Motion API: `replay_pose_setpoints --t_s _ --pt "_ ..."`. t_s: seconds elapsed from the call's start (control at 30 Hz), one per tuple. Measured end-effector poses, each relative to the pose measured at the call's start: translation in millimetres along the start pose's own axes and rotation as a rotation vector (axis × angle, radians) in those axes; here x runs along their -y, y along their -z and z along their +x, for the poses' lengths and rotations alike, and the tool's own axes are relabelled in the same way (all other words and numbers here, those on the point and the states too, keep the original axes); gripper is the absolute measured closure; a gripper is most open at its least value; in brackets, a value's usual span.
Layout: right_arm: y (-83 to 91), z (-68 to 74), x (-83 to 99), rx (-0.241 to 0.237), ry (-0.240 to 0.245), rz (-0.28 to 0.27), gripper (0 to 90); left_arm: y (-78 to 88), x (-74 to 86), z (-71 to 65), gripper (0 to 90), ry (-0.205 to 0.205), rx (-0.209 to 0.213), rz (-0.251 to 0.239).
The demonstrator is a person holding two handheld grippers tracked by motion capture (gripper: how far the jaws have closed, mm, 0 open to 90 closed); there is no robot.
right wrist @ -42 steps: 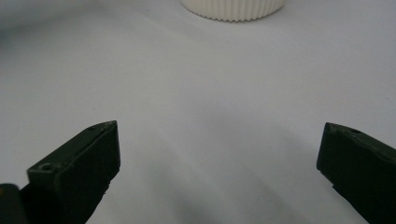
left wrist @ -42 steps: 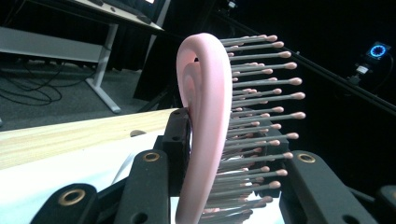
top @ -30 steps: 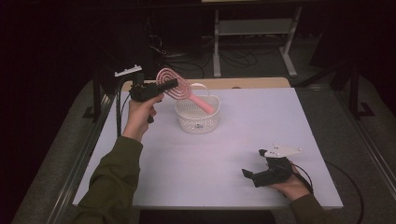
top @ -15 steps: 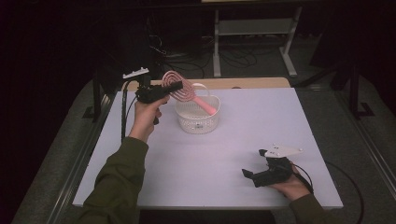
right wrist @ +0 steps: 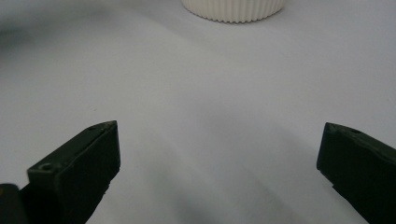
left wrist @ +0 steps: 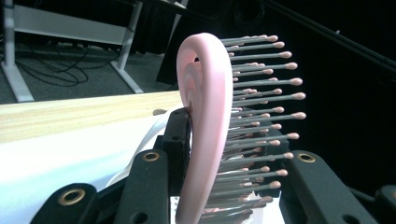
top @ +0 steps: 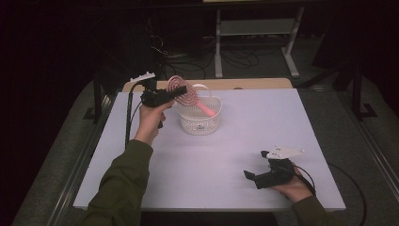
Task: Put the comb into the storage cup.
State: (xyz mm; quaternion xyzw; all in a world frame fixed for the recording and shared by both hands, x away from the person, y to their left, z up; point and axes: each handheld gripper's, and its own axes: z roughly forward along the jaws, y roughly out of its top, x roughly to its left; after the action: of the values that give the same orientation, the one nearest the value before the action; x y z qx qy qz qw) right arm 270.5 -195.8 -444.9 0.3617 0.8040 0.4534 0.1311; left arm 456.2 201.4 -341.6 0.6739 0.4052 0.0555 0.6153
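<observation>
A pink hairbrush (top: 182, 89) with a round coiled head is gripped at the head by my left gripper (top: 175, 94), which is shut on it. The brush handle slants down into a white ribbed basket (top: 200, 125) at the table's far middle. In the left gripper view the brush (left wrist: 205, 116) stands edge-on between the black jaws of the left gripper (left wrist: 229, 158), bristles pointing right. My right gripper (top: 255, 165) rests near the front right of the table, open with nothing in it. In the right gripper view, bare table lies between the spread jaws of the right gripper (right wrist: 219, 140), and the basket (right wrist: 233, 9) is far ahead.
The white table top (top: 211, 160) has a wooden strip (top: 235, 84) along its far edge. Beyond it are a dark floor with cables and a white metal frame (top: 254, 28). A black cable (top: 128, 117) hangs from the left gripper.
The left hand has shifted a little right and down with the brush, bringing its handle lower into the basket. The right hand has stayed put.
</observation>
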Motion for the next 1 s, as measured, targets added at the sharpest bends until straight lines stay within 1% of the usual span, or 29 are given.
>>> replay_pose_setpoints --t_s 0.37,0.57,1.0 --pt "0.0 0.1 -0.1 0.0 0.003 0.0 0.0 -5.9 11.0 6.1 64.3 0.025 -0.011 0.015" --pt "0.0 0.1 -0.1 0.0 0.003 -0.001 0.0 -8.2 13.9 6.2 64.3 0.021 -0.016 0.02" --pt "0.0 0.1 -0.1 -0.002 0.004 0.001 0.0 -13.6 23.1 8.1 64.3 0.032 -0.024 0.032"
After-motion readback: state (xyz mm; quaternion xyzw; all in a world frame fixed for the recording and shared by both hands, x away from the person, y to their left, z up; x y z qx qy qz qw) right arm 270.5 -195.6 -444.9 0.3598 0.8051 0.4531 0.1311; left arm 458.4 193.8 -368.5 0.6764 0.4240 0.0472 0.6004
